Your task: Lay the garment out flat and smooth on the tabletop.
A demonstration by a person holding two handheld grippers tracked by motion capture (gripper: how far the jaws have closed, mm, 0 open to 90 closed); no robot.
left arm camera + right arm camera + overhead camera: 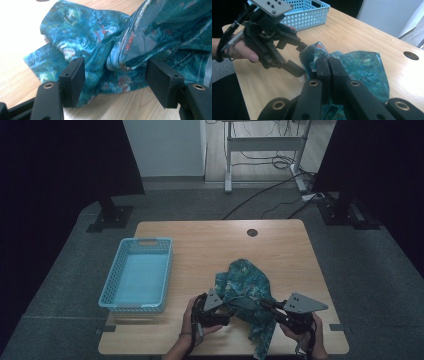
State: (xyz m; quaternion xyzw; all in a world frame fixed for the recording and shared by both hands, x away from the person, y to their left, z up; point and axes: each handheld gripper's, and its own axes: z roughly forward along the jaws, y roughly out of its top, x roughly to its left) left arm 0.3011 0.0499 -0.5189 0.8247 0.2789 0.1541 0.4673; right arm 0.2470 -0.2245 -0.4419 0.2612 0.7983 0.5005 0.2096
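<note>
High view: lying on 1 wooden desk (200, 245): 1 blue-green patterned cloth (242, 280), crumpled, near front edge, right of centre, w/ one tail hanging over that edge. Also sitting there: 1 light-blue basket (115, 287), at left, well apart from cloth. Working at front: 2 grippers, 1 per hand. Left gripper (231, 312) pointing right, tips at cloth's lower left edge. Right gripper (262, 303) pointing left, tips sitting in cloth's near part.

Left gripper view: jaws standing wide apart, not pressing anything. Cloth (105, 37) bunching just ahead of & between the two pads, one raised fold hanging in the gap; touching or not – can't tell.

Right gripper view: jaws sitting together, pinching a fold of cloth (364, 67), fabric spreading beyond & right of tips, more showing below them. Left gripper (298, 60) reaching in from left, jaws apart, tips at cloth's near corner. Basket (309, 15) sitting behind it.
</note>
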